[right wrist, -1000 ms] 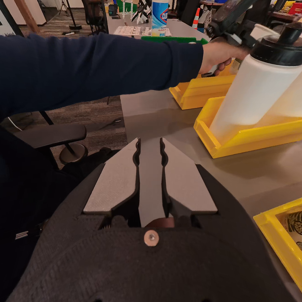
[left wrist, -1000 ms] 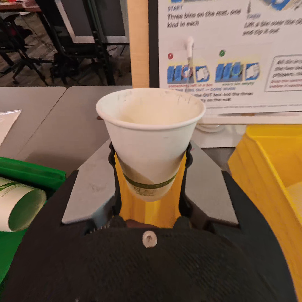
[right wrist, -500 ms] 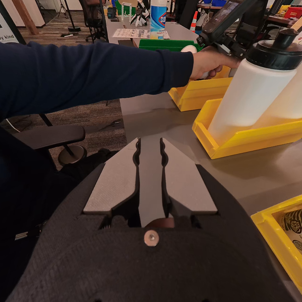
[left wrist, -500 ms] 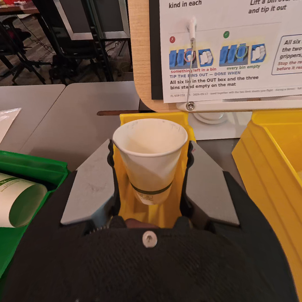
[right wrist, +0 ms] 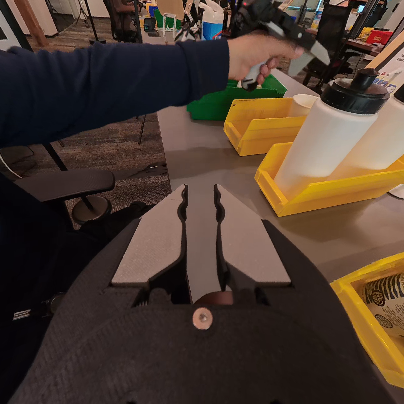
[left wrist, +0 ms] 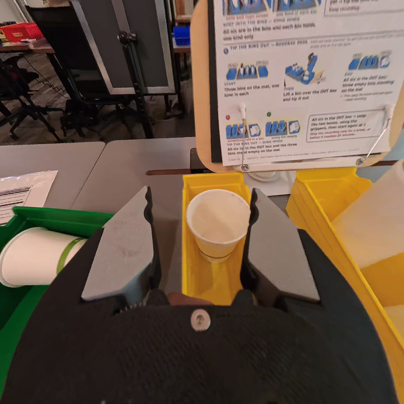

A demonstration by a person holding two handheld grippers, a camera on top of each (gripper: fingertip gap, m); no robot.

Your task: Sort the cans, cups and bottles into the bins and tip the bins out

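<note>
Looking like a lab or workshop. Tripods [right wrist: 84, 13] and an office chair [right wrist: 65, 185] are standing on carpet; an instruction sheet [left wrist: 306, 87] is sitting propped on grey tables [left wrist: 65, 157].

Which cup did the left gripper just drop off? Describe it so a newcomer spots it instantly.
Start at the propped instruction board at the back of the grey table; directly below it sits a narrow yellow bin. The paper cup stands upright in that bin, mouth up, between the open left gripper fingers. The other cup lies on its side in the green bin.
</note>
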